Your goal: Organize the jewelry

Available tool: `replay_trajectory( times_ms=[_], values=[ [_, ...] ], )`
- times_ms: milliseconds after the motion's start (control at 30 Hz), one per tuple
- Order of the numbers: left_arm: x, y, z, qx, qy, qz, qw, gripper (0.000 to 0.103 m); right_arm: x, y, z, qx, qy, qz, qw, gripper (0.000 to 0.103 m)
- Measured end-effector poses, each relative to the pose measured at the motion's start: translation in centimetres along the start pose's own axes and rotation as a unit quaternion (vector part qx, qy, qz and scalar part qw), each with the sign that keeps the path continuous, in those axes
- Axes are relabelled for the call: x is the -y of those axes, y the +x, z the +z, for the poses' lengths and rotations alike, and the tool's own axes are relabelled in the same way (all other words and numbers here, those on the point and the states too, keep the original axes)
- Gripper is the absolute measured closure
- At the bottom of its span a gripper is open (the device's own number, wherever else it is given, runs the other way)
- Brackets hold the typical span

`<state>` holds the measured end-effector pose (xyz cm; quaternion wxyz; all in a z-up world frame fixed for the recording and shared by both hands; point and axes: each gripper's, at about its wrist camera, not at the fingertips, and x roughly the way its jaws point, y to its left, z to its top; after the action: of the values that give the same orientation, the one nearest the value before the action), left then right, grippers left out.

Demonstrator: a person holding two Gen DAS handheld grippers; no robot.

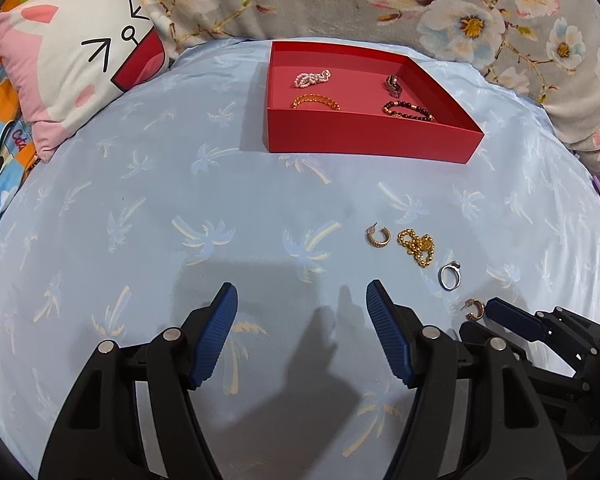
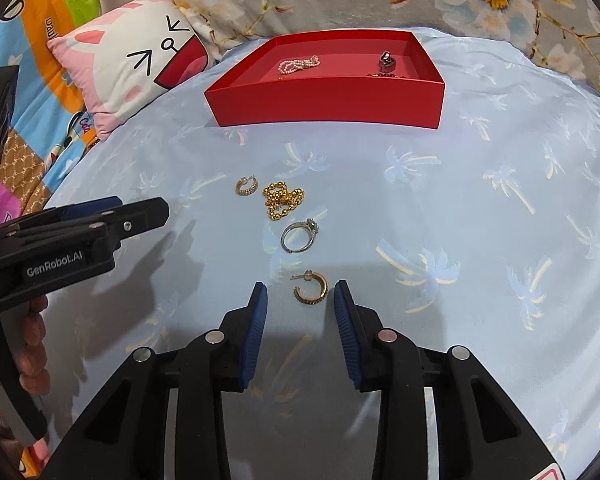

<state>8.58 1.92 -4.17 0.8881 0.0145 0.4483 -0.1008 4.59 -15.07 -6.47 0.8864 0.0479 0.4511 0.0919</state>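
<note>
From the left wrist, the left gripper (image 1: 302, 300) hangs open over bare blue cloth (image 1: 140, 216), holding nothing. The loose hoop earring (image 1: 378, 236), gold chain (image 1: 417, 248) and silver ring (image 1: 450, 276) lie off to its right; the red box (image 1: 364, 142) beyond already holds four pieces, its near wall hiding part of the floor. From the right wrist, the right gripper (image 2: 300, 298) is open around a second hoop earring (image 2: 311, 288), not yet touching; on soft cloth the pads may flick that small piece away or pinch fabric instead.
</note>
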Motion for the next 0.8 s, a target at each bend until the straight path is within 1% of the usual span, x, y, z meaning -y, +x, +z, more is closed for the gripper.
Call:
replay_trajectory(
  times_ms=[133,267,467,800],
  values=[
    [0.0,0.1,-0.1,-0.002,-0.002,-0.001,1.0000,0.038,-0.3,0.3,0.2,0.005,-0.011,-0.014,1.000,0.077],
    [0.0,0.2,-0.2,-0.004,-0.002,-0.005,1.0000,0.038,-0.6,0.4,0.1,0.009,-0.025,-0.039,0.999,0.087],
    [0.9,0.5,-0.3,-0.009,0.003,-0.018,0.9998,0.038,0.0,0.1,-0.1,0.011,-0.017,-0.038,0.999,0.088],
    [3.0,1.2,-0.7,-0.018,0.016,-0.051,0.9984,0.038,2.6,-1.9,-0.2,0.010,0.028,-0.031,0.999,0.088]
  ],
)
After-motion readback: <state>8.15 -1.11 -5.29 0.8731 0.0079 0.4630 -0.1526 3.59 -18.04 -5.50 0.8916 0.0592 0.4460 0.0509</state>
